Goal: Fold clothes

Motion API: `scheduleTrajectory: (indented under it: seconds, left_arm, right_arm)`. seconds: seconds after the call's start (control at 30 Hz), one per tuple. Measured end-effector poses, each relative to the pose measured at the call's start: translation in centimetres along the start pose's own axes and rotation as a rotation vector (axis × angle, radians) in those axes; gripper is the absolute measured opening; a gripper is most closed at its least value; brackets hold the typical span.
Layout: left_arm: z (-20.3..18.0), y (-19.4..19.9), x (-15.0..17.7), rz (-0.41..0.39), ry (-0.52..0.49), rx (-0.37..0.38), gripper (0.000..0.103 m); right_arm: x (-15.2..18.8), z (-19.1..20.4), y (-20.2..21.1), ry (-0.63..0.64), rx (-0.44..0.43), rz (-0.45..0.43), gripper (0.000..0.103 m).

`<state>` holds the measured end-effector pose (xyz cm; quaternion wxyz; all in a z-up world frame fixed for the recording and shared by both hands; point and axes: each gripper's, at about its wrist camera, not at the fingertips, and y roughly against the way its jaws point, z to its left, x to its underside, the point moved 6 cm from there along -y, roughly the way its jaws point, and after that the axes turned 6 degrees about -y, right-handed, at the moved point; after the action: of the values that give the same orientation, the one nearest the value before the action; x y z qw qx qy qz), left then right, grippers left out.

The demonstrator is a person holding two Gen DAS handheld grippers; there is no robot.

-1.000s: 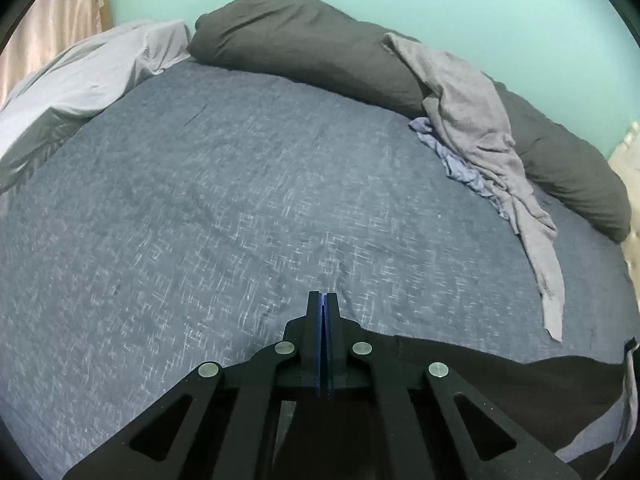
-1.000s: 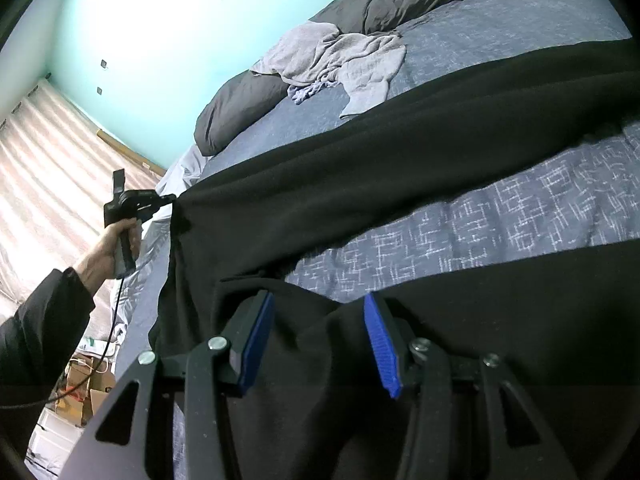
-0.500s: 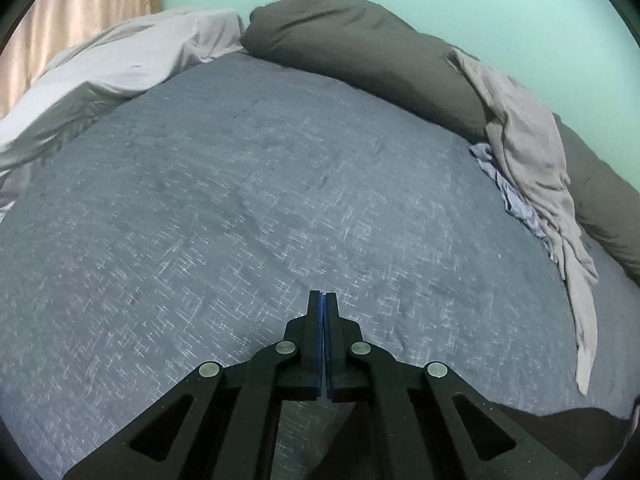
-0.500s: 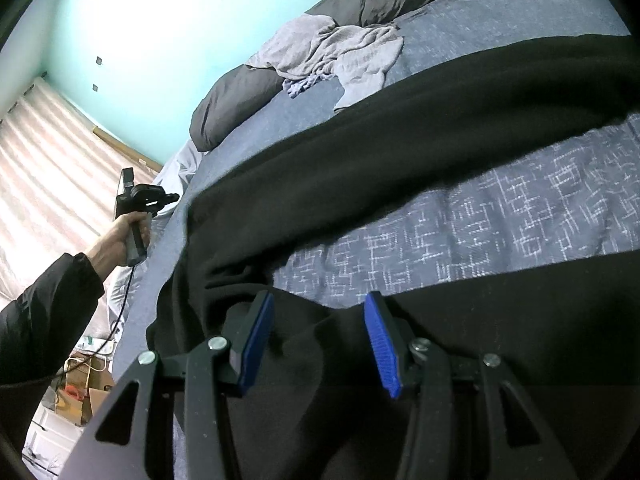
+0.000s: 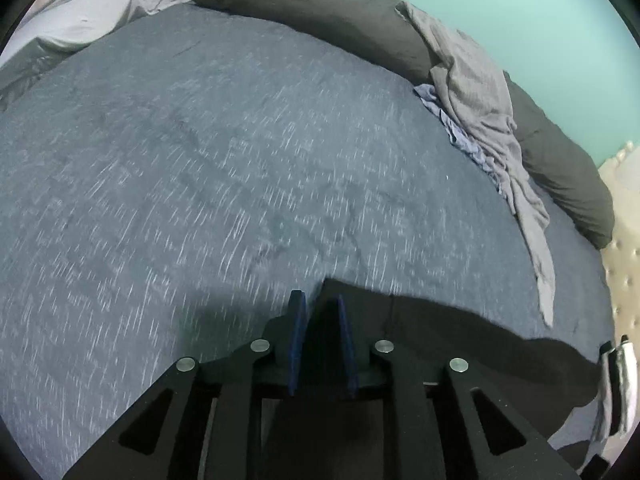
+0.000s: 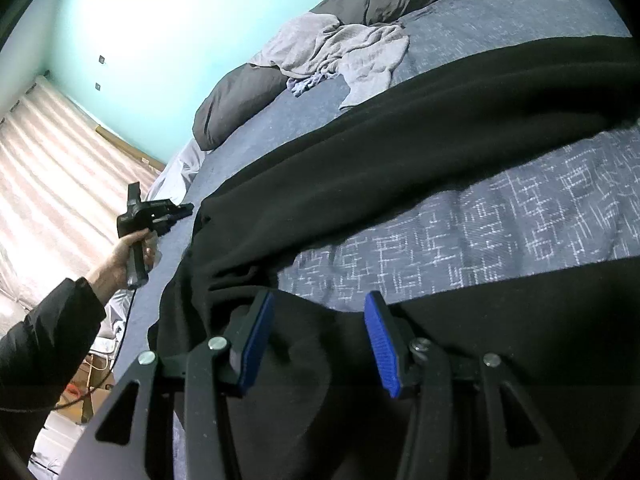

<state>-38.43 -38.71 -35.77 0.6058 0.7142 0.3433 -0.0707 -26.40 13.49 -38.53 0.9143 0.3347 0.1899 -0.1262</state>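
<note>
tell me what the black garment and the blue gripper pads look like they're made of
The black garment looks like a soft matte knit or fleece: it shows no sheen and drapes in rounded folds, though the exact fibre is unclear. The blue pads on the right gripper look like ribbed rubber or soft plastic, with fine ridges across their faces.

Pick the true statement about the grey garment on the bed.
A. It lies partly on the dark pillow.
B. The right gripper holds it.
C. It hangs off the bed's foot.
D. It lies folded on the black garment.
A: the grey garment drapes from the dark pillow onto the bed, crumpled and apart from both grippers.
</note>
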Motion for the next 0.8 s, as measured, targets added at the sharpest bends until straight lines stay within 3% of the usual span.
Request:
scheduleTrajectory:
  seconds: [0.27, 0.43, 0.8]
  left_arm:
    - [-3.6, 4.4, 6.2, -0.021, -0.065, -0.012, 0.021]
    - [-6.8, 7.3, 10.1, -0.039, -0.126, 0.006, 0.035]
    - [-11.7, 9.2, 20.2, -0.046, -0.02, 0.089, 0.041]
  right_arm:
    - [-0.2, -0.3, 0.6, -0.013, 0.004, -0.021, 0.048]
    - [-0.5, -0.5, 0.9, -0.024, 0.013, -0.036, 0.048]
    - [-0.2, -0.7, 1.7, -0.036, 0.034, -0.063, 0.048]
